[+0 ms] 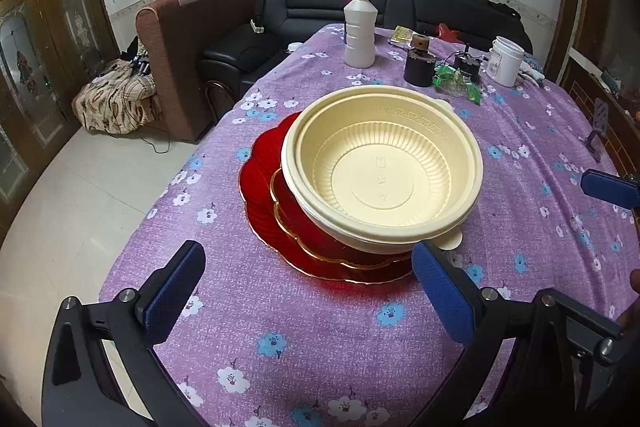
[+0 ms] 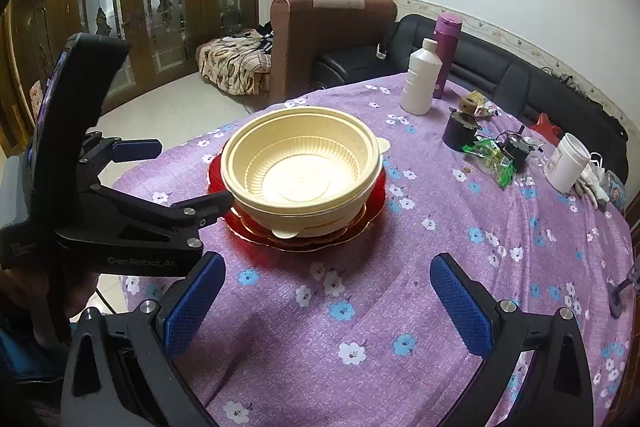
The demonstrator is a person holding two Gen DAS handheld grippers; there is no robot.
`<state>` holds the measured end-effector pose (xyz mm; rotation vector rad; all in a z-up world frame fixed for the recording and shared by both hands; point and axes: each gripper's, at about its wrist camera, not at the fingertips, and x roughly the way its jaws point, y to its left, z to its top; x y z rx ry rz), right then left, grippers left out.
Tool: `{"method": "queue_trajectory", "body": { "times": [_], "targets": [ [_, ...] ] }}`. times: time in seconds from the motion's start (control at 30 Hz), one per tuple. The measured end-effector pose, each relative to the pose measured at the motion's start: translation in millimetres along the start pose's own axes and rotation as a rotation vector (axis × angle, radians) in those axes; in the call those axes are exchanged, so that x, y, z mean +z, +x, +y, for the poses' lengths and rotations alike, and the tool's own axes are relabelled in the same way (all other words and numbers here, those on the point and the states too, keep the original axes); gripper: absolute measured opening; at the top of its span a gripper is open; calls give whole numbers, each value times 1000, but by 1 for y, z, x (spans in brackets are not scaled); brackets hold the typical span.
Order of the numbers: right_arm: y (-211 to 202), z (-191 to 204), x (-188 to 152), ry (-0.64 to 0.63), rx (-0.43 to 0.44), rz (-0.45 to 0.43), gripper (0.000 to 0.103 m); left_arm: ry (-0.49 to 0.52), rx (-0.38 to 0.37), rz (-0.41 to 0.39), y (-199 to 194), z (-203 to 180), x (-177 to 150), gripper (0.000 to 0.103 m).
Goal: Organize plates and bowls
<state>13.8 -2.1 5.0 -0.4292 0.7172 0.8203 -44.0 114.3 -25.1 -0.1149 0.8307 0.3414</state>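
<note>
Cream bowls (image 1: 384, 179), nested, sit on stacked red plates (image 1: 272, 211) on the floral-clothed bench (image 1: 320, 339). The left tool (image 1: 308, 299), marked "GenRobot.AI", and right tool (image 2: 328, 303) gape empty beside them.

Two black grippers with blue pads

The left gripper (image 1: 308, 297) has black arms with round silver screws and bumpy blue pads (image 1: 170, 307) on its fingers; the right gripper (image 2: 328, 301) looks the same, black with shiny screws and dotted blue pads (image 2: 192, 307); from the right wrist view, the left gripper's black body has pale letters on its side and a tall black handle.
</note>
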Motion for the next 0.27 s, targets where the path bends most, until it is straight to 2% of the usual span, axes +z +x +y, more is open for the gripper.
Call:
{"method": "queue_trajectory", "body": {
  "times": [0.1,0.27],
  "targets": [
    [2,-1,2,0,-9,-4,102,-13,-28,18,3,1,1,103],
    [2,0,4,2,-9,-10,102,-18,-14,5,4,2,3,103]
  ]
}}
